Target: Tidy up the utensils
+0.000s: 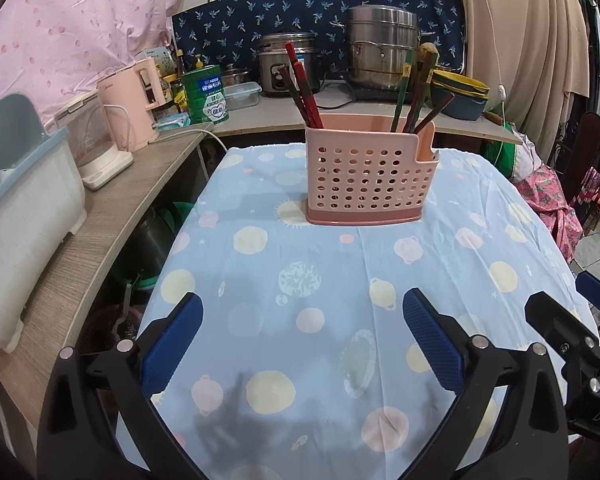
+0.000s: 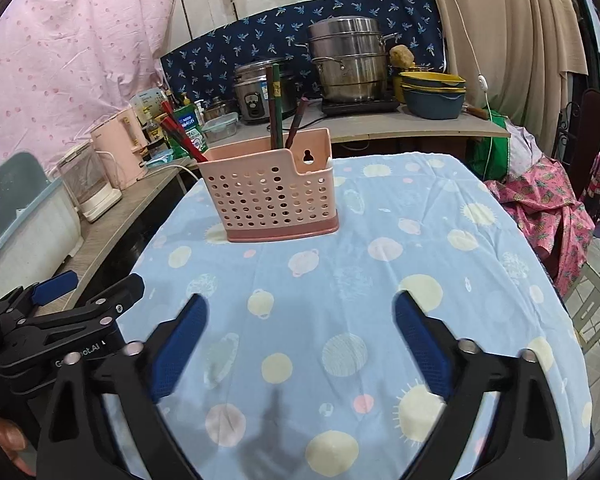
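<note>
A: Starting at the left — left gripper [image 1: 302, 346] hovering low over the near edge of the surface [image 1: 260, 280], fingers [image 1: 172, 344] spread wide, nothing between them.

B: Anything loose on the cloth there?

A: Nothing visible. Only printed planets and suns across the blue cover, from near edge to far edge.

B: And further along?

A: Pink utensil holder [image 1: 366, 172] standing upright toward the far edge, roughly central. In its left compartment, red chopsticks [image 1: 302, 88] leaning left; in the right part, green and dark chopsticks [image 1: 414, 88] fanned out, one longer handle among them — hard to tell whether spoon or ladle.

B: From the other camera?

A: Same holder [image 2: 272, 196], same split: red chopsticks [image 2: 180, 132] at its left end, dark and green ones [image 2: 278, 108] behind the notched right end. Right gripper [image 2: 300, 344] at the near edge too, fingers [image 2: 420, 340] spread, gripping nothing. Both grippers well apart from the holder.

B: So, progress?

A: Looks essentially finished — every utensil in sight already upright in the holder and seemingly grouped by colour, none lying on the surface. Probably nothing left beyond backing away, though whether stray pieces lie outside either view cannot be told.
</note>
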`<action>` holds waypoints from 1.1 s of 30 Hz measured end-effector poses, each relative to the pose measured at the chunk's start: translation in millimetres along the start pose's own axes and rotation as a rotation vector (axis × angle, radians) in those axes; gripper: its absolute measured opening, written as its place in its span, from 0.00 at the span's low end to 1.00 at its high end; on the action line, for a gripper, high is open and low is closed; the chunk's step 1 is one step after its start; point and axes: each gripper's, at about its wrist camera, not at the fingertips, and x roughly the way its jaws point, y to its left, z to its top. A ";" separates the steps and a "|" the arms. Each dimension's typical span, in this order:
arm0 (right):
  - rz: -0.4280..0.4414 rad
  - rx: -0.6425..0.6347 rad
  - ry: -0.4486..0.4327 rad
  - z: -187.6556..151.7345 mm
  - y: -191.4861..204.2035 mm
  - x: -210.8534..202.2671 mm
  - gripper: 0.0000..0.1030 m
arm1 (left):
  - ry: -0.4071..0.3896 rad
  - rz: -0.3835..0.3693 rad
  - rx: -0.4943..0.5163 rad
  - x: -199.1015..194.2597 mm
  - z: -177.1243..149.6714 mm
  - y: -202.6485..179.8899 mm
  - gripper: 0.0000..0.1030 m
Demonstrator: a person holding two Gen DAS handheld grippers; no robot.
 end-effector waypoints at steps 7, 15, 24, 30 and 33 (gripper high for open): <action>-0.042 -0.015 -0.012 -3.1 -2.6 -0.9 0.93 | 0.008 0.019 -0.013 1.4 -4.2 2.7 0.93; -0.044 -0.020 0.002 -8.1 -1.4 2.3 0.93 | 0.020 0.026 -0.027 2.9 -8.6 5.2 0.93; -0.044 -0.015 0.005 -11.1 -2.2 4.4 0.93 | 0.025 0.028 -0.033 4.2 -11.7 5.8 0.93; -0.049 -0.019 0.012 -14.3 0.1 5.7 0.93 | 0.029 0.029 -0.036 5.8 -14.0 6.2 0.93; -0.052 -0.023 0.013 -14.4 0.9 6.6 0.93 | 0.032 0.029 -0.039 6.8 -14.2 6.7 0.93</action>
